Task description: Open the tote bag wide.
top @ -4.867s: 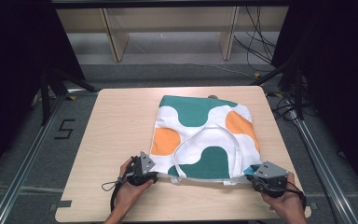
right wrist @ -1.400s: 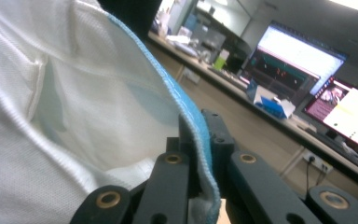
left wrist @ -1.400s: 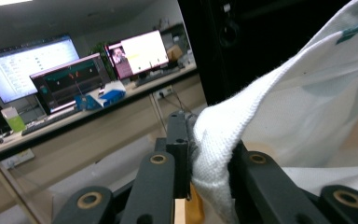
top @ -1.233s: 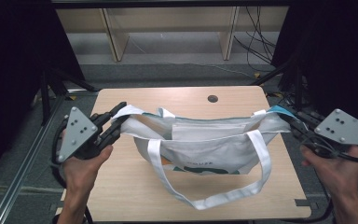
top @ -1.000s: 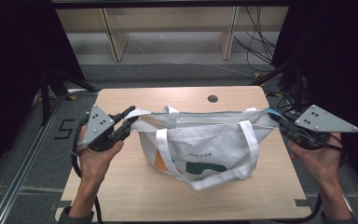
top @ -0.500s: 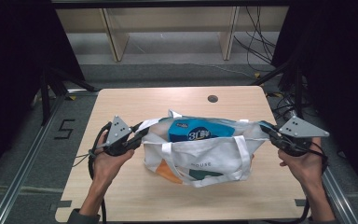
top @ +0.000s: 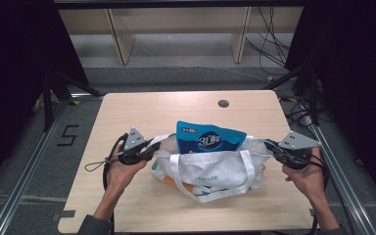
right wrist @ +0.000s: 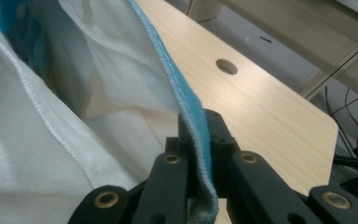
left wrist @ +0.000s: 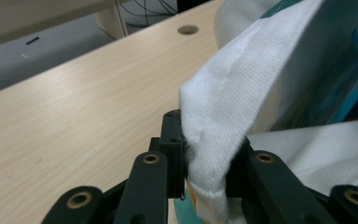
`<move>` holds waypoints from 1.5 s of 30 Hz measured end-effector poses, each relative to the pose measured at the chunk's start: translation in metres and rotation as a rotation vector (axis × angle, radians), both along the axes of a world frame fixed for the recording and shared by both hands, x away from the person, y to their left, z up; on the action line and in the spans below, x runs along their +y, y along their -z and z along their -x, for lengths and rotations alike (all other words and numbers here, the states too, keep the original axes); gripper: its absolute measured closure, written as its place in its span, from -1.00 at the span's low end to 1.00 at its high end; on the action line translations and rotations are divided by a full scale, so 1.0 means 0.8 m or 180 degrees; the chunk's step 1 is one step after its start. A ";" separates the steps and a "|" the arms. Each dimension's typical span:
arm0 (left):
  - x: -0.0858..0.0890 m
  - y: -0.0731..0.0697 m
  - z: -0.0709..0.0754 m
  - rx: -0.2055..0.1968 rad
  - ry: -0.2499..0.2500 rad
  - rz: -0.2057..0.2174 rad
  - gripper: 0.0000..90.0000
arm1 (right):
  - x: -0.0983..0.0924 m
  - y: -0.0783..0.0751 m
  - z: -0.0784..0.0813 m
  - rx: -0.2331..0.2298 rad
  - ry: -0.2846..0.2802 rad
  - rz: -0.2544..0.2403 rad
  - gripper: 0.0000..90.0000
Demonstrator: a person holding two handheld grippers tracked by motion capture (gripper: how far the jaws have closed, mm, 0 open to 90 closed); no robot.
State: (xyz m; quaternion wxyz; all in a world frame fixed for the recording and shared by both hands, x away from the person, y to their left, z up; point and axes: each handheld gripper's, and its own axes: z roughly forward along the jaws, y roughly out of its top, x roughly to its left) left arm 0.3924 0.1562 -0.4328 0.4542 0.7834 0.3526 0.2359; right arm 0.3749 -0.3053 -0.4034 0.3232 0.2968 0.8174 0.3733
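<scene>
Holding a soft tote bag (top: pixel 210 169) by its two ends, with a blue packet (top: pixel 208 139) standing inside it.

The bag sits on the near middle of the table (top: pixel 142 110), between the two hands. The left gripper (top: pixel 149 147) has its jaws closed on a fold of the white rim at the left end; these jaws have just been opening a little, but the cloth is between the pads and they press on it. The right gripper (top: pixel 270 145) pinches the blue-edged rim at the right end. I judge the bag to be light and limp, so it sags between the grips and could slip from a thin fold. The hemmed rim or the white straps (top: pixel 247 164) are the best places to hold. The packet stands upright in the open mouth, its top above the rim; it looks light and crinkly.
</scene>
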 end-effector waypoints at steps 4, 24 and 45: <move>-0.002 0.010 0.001 0.0035 0.0024 -0.0066 0.69 | 0.003 0.013 -0.001 0.0064 0.0021 0.0085 0.95; -0.014 0.102 -0.017 0.0528 0.0058 -0.0102 0.71 | 0.020 0.117 -0.032 0.0857 -0.0093 0.0446 0.96; -0.010 0.024 -0.011 0.0264 -0.0225 -0.0038 -0.06 | 0.009 0.000 0.008 0.0345 0.0060 -0.0736 0.19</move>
